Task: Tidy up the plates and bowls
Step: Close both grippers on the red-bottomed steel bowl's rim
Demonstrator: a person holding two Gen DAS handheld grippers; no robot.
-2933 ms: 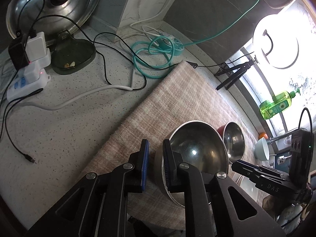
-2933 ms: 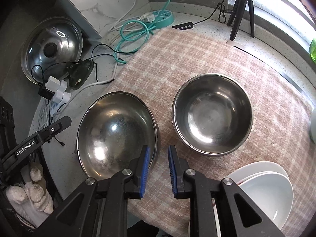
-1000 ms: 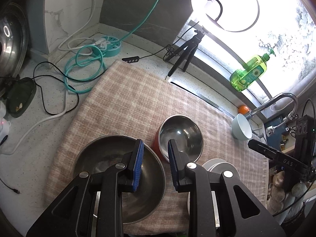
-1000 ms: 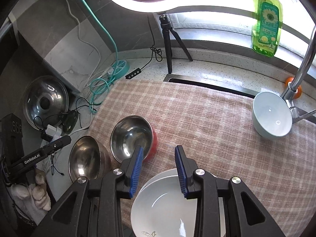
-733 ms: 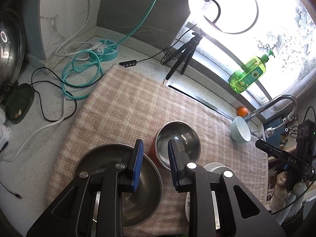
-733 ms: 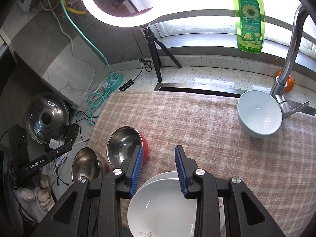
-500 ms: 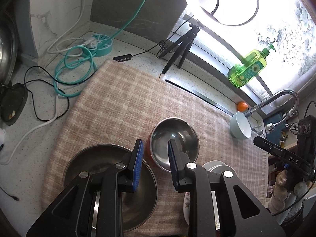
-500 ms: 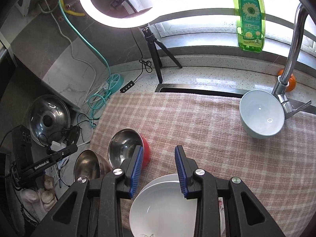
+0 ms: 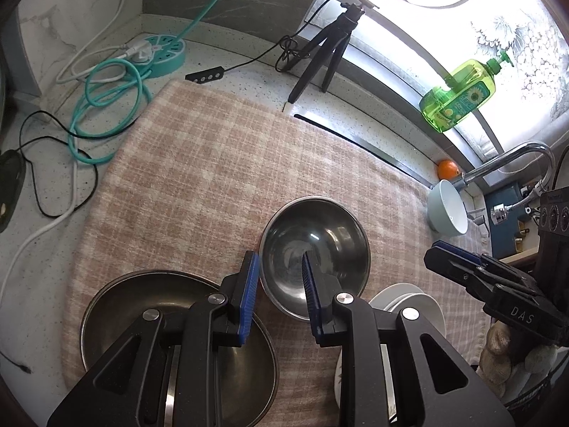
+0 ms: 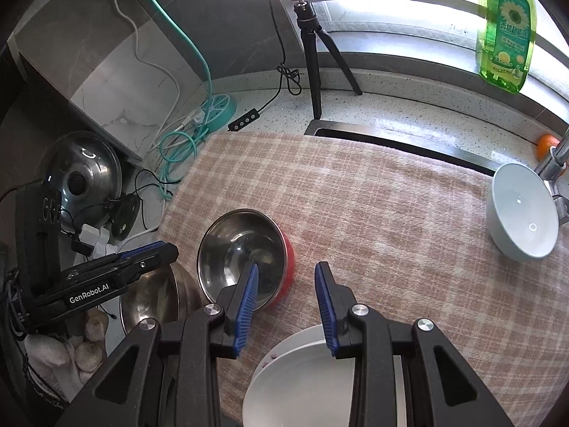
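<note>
I hover both tools over the checked cloth (image 9: 213,163) on the bench, nothing gripped: my left gripper (image 9: 277,295) and right gripper (image 10: 286,300) have jaws parted and empty. My left looks lined up over the red-sided steel bowl (image 9: 314,252), beside the larger steel bowl (image 9: 117,320); next, straddle its rim and close. The white plates (image 10: 295,366) are cut off below; the pale bowl (image 10: 522,213) sits well apart.

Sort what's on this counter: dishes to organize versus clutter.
To organize: large steel bowl; red-sided steel bowl; white plates; pale blue bowl.
Clutter: soap bottle; tripod; teal cable; pot lid; orange.
</note>
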